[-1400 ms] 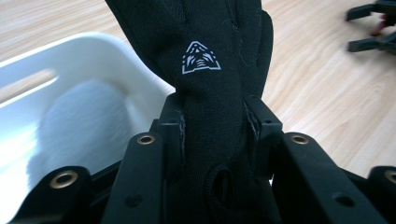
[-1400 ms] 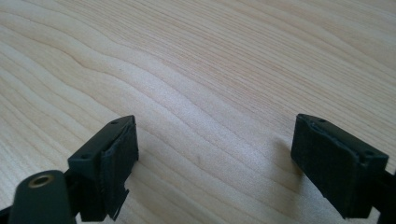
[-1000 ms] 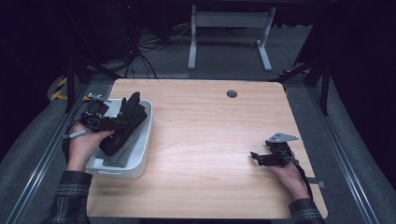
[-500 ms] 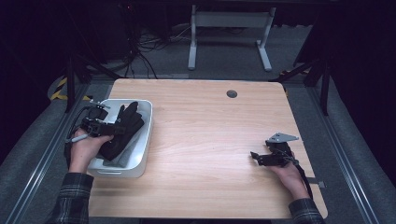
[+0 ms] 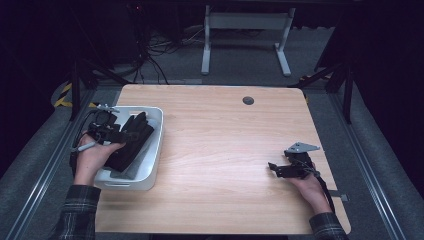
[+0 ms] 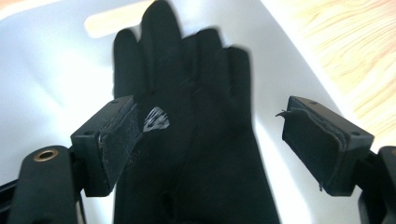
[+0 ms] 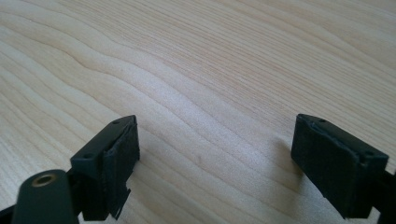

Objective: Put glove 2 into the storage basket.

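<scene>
On my left side, the left gripper (image 5: 131, 134) sits over the white bin (image 5: 154, 150) at the left edge of the tabletop (image 5: 225, 150), held in the left hand (image 5: 92, 157). Its jaws have just been opening and now stand wide apart, with the black glove (image 6: 196, 140) lying between them but neither pad pressing on it. In the left gripper view I see the glove flat in the bin, its fingers pointing away from the camera toward the bin's far wall and a small pale logo (image 6: 156, 119) on its back, just beside the left-hand jaw pad. From the high view the glove (image 5: 132, 142) looks like a dark heap stretched along the bin's length, its fingers toward the far end; whether more than one glove lies there I cannot tell. On my right, the right gripper (image 5: 274, 167) rests low on the tabletop near the right edge, held in the right hand (image 5: 312, 190), well apart from the bin. Its jaws are wide too, and in the right gripper view I see bare wood grain (image 7: 210, 93) between them and nothing held. A dark round grommet (image 5: 248, 100) sits in the tabletop near the far edge.
</scene>
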{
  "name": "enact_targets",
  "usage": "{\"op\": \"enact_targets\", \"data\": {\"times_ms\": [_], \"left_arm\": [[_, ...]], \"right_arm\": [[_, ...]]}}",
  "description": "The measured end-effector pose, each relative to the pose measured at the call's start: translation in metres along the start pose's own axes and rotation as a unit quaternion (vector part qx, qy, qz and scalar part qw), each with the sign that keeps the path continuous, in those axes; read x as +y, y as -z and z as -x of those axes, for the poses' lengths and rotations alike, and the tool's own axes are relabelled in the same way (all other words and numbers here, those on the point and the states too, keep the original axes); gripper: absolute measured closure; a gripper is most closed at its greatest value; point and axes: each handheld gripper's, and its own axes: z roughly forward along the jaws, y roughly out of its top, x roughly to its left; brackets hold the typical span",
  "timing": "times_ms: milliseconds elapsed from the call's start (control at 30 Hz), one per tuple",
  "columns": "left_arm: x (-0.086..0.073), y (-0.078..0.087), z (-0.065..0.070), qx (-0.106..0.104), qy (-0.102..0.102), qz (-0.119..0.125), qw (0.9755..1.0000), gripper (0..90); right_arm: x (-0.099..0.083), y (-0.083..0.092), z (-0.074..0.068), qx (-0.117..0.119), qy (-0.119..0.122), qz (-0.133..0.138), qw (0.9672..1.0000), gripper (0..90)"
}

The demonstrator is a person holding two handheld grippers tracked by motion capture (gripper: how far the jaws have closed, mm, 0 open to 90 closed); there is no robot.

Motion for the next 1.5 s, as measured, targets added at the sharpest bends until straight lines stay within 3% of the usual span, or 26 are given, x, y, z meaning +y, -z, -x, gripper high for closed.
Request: {"op": "enact_targets", "data": {"times_ms": [400, 733, 900, 933, 1200, 1300, 1500], "left_arm": [[0.019, -0.001, 0.032, -0.04, -0.032, 0.022, 0.9984, 18.9], [0.026, -0.002, 0.066, -0.078, -0.056, 0.052, 0.994, 18.9], [0.027, -0.009, 0.096, -0.106, -0.077, 0.065, 0.9893, 18.9], [0.027, -0.009, 0.096, -0.106, -0.077, 0.065, 0.9893, 18.9], [0.02, -0.034, 0.141, -0.145, -0.105, 0.067, 0.9816, 19.0], [0.015, -0.049, 0.159, -0.155, -0.123, 0.061, 0.9784, 19.0], [0.003, -0.071, 0.181, -0.164, -0.143, 0.041, 0.9752, 19.1]], "right_arm": [[0.0, 0.0, 0.0, 0.001, 0.001, 0.0, 1.0, 16.2], [0.0, 0.0, 0.0, 0.001, 0.001, 0.0, 1.0, 16.2], [0.0, 0.0, 0.0, 0.001, 0.001, 0.0, 1.0, 16.2], [0.0, 0.0, 0.0, 0.001, 0.001, 0.0, 1.0, 16.2], [0.0, 0.0, 0.0, 0.001, 0.001, 0.0, 1.0, 16.3], [0.0, 0.0, 0.0, 0.001, 0.001, 0.0, 1.0, 16.3], [0.0, 0.0, 0.0, 0.001, 0.002, 0.0, 1.0, 16.3]]}}
